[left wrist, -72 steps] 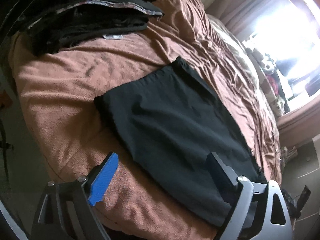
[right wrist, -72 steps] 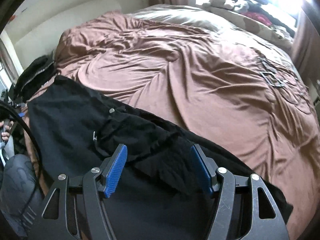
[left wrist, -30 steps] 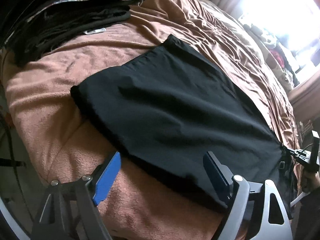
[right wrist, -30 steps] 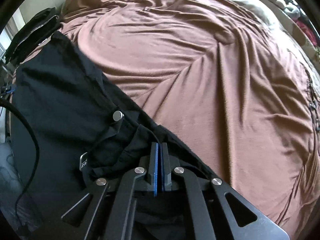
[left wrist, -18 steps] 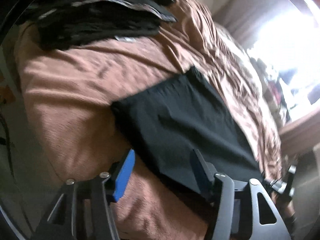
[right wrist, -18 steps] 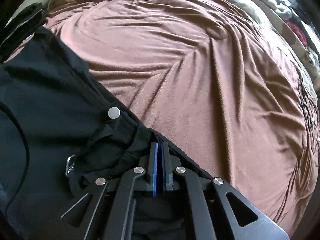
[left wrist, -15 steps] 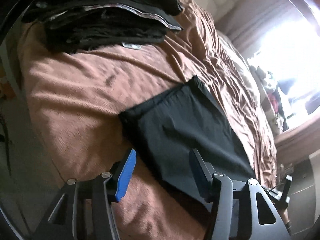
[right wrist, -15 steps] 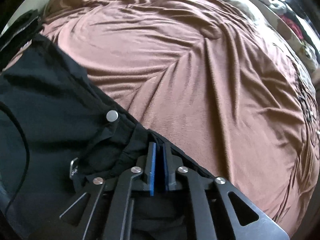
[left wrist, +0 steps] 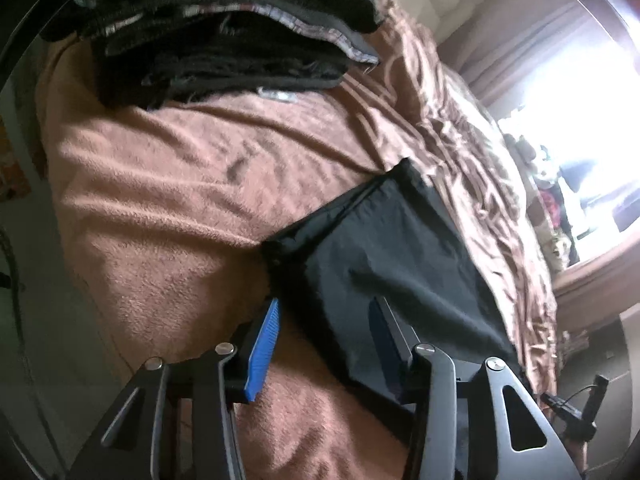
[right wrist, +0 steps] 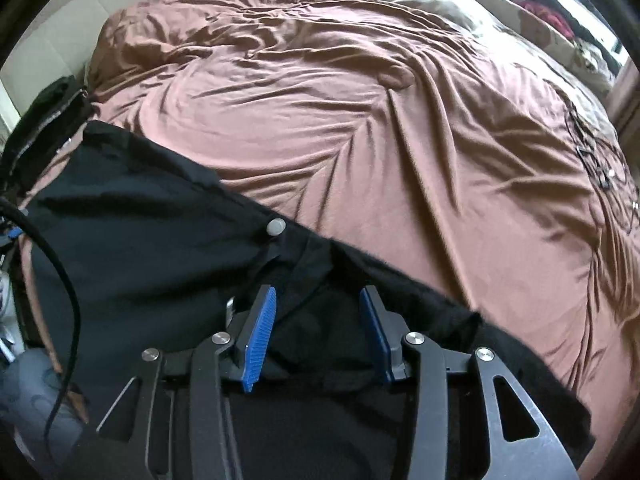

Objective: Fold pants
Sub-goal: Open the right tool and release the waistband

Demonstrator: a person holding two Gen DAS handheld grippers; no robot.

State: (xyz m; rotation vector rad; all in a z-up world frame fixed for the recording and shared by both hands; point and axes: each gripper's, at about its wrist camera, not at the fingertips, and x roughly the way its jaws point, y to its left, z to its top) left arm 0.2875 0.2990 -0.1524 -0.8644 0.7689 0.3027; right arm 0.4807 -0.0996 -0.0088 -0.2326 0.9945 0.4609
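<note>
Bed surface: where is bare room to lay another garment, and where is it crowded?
Bare brown blanket stretches beyond the black pants, toward the window side. A smaller patch lies between the pants' hem and the stack of folded clothes. That stack's corner is crowded.

Your right gripper [right wrist: 316,320], clamped shut on the waistband of the pants [right wrist: 132,240] a second ago, is opening, and the cloth now lies loose between its blue pads. Your left gripper [left wrist: 324,336] is closing over the hem edge of the pants, its pads narrower than before and not yet pressing.
</note>
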